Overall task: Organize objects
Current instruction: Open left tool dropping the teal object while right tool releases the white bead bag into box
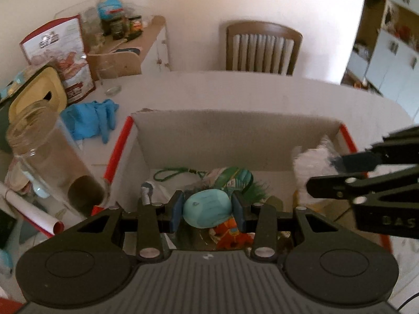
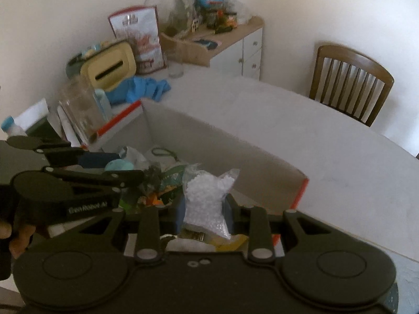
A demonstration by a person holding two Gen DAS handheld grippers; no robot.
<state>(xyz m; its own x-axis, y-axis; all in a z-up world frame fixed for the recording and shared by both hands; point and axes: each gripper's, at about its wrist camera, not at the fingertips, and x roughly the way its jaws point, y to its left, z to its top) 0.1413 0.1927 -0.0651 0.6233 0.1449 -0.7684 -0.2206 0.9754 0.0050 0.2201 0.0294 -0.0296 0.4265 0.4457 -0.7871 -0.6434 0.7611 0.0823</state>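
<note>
Box [image 1: 235,141] contents partly hidden, blurred

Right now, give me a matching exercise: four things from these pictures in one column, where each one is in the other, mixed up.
Things:
1. turquoise object
2. bag of white beads
3. blue gloves
4. glass jar

Places:
A. on the table behind the box
B. in the right gripper
C. beside the box's left wall
D. in the left gripper

Pairs: 1-D, 2-B, 3-A, 4-C

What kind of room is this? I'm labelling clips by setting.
Probably a home dining room or eat-in kitchen: a white table with a wooden chair pulled up, a low cabinet loaded with jars, and white kitchen cupboards through the doorway.
</note>
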